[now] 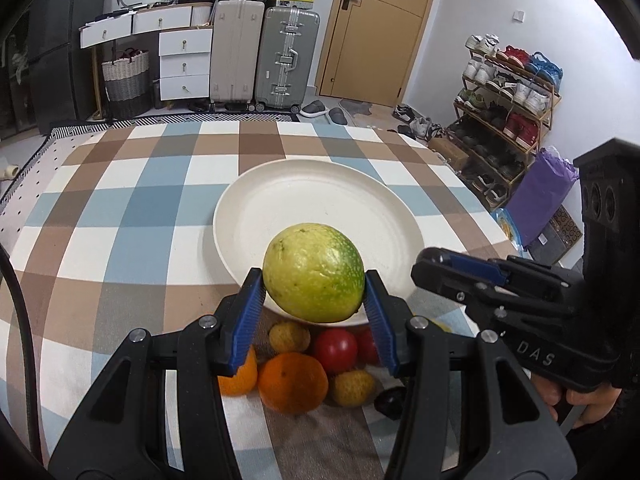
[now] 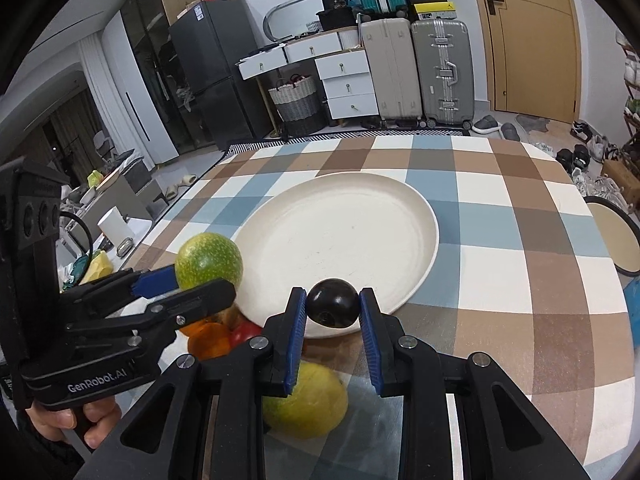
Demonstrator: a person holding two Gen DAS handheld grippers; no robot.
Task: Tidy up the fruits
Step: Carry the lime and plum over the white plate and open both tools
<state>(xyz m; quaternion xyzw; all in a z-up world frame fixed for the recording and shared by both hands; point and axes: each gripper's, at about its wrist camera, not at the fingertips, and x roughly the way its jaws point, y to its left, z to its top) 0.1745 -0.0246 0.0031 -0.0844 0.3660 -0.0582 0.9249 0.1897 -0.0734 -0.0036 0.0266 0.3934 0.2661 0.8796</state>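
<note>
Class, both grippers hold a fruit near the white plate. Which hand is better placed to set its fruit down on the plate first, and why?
Probably the right. The right gripper holds the dark plum already over the white plate at its near rim, while the left gripper with the green fruit sits beside the rim.

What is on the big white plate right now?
The plate looks bare inside. Its near rim is hidden behind the green fruit and the dark fruit, each held in a tool.
</note>
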